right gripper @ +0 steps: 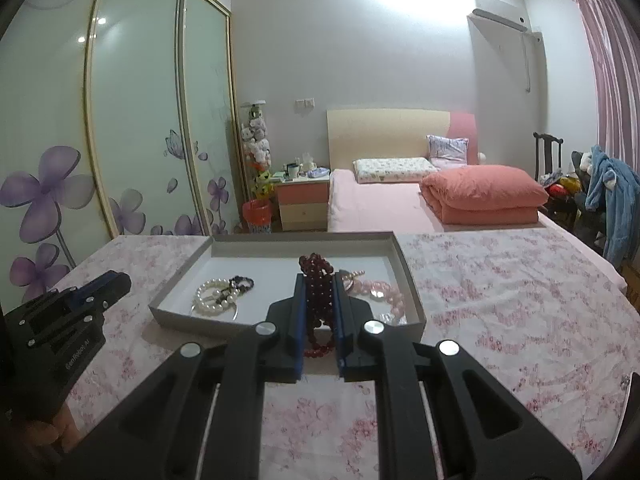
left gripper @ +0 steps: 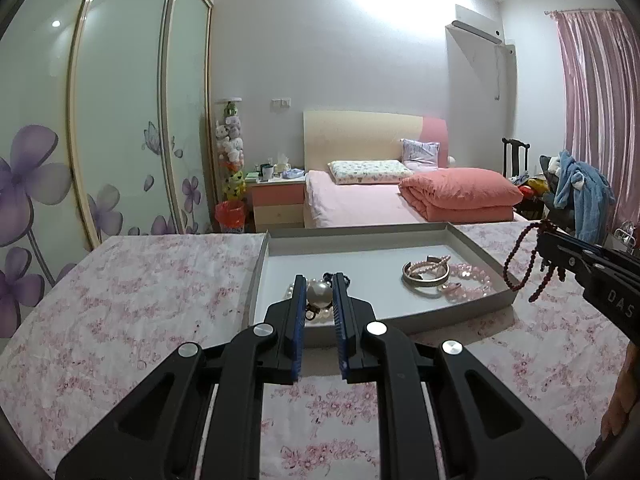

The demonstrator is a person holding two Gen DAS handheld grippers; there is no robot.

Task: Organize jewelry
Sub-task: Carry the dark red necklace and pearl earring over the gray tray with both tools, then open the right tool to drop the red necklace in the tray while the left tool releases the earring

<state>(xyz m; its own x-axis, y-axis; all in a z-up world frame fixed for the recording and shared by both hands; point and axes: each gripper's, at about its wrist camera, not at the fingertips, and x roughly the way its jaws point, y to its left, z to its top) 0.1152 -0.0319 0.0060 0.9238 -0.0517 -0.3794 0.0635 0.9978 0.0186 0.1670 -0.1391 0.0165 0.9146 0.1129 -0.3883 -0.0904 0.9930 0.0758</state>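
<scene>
Two handheld grippers hang over a table spread with a pink floral tablecloth (left gripper: pixel 132 300), on which sits a shallow grey tray (left gripper: pixel 478 246) holding jewelry.

In the right wrist view, the right gripper (right gripper: pixel 319 280) fills the lower centre of the frame, its blue-padded jaws drawn narrow and clamped on a dark red bead strand (right gripper: pixel 318 300). One loop of beads bunches above the fingertips and another droops below the pads. The left wrist view shows the same strand (left gripper: pixel 516 264) dangling from that gripper at the right edge of the frame, hanging just past the tray's right wall.

The left gripper (left gripper: pixel 319 282) sits low and central in its own view, jaws nearly closed with nothing visibly pinched; a large pearl (left gripper: pixel 319 295) shows through the slim gap, lying in the tray behind. From the right wrist view this gripper appears at the lower left, left of the tray.

Inside the tray, a pearl bracelet (right gripper: pixel 214 298) with a dark beaded piece (right gripper: pixel 242 282) lies on the left side. On the right side rest a metal bangle (left gripper: pixel 425 278) and a pink crystal bead bracelet (left gripper: pixel 470 282).
</scene>
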